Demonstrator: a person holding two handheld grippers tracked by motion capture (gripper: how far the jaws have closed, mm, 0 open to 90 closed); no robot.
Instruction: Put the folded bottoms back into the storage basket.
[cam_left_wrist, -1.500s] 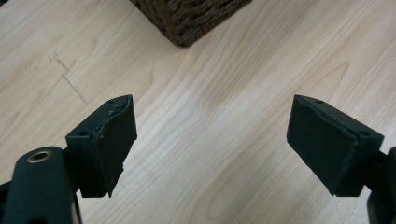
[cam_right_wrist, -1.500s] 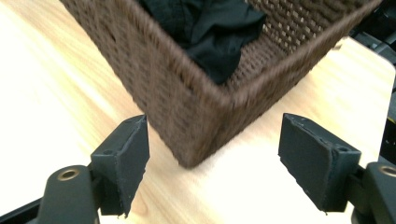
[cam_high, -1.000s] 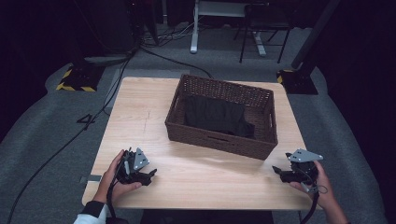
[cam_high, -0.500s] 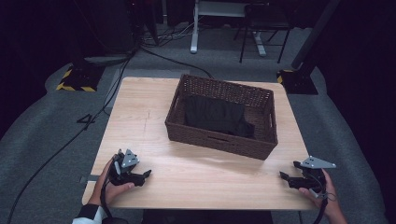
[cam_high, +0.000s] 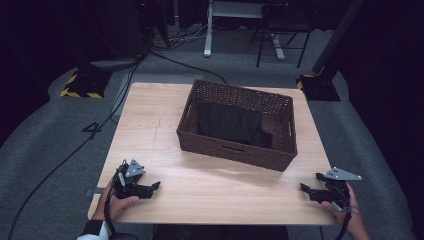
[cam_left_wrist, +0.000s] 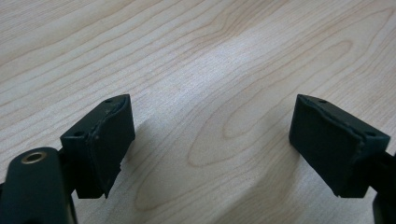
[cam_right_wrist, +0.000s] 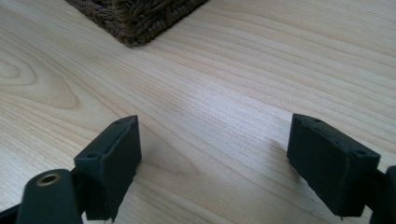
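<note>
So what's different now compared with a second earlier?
Both hands have drawn back toward the near table edge and sunk: the left gripper leftward, the right gripper outward to the right. The right's jaws have just been opening, with nothing between them. The basket and the dark cloth in it stayed put.

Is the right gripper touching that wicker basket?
Apart. In the high view, bare table lies between the right gripper and the basket.
</note>
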